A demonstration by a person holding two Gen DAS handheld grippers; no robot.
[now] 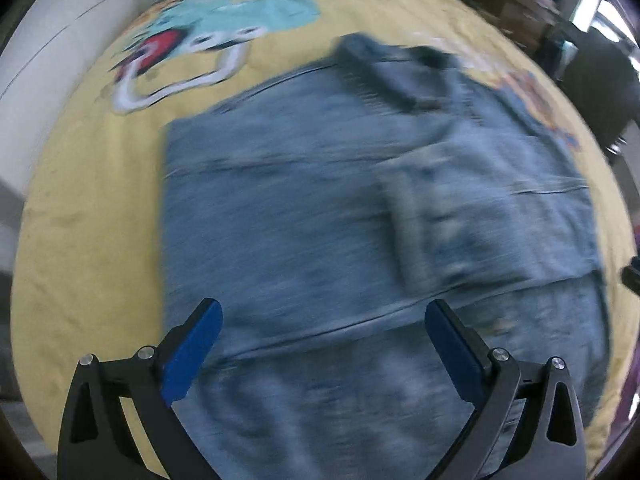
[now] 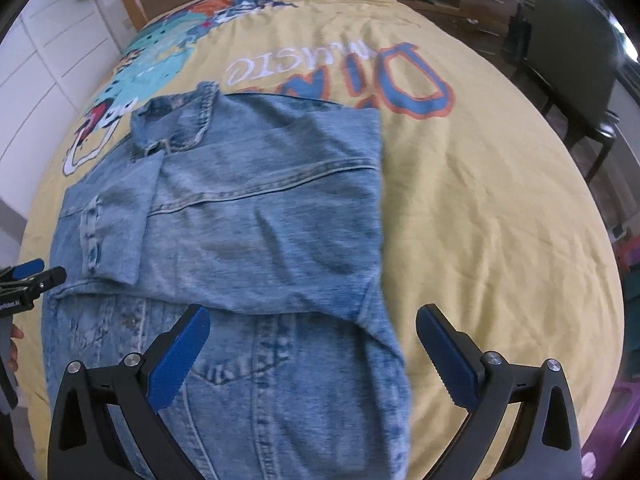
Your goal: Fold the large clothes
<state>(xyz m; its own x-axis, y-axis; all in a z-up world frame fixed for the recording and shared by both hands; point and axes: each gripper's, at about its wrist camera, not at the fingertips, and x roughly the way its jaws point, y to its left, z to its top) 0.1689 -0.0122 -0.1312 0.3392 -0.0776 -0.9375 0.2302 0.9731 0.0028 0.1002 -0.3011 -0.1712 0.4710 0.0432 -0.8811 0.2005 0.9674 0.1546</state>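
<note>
Already the denim jacket (image 2: 256,208) lies flat mid-bed (image 2: 500,220), sleeves folded in. Both the left gripper (image 1: 322,320) and right gripper (image 2: 314,328) hover spread apart, empty, likely ready to grab its near hem

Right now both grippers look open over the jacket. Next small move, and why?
Probably lower both onto the near hem and pinch it. The left gripper and right gripper are open and hold nothing. The jacket lies on the bed, sleeves folded in, collar far: the bottom-to-collar fold looks undone.
</note>
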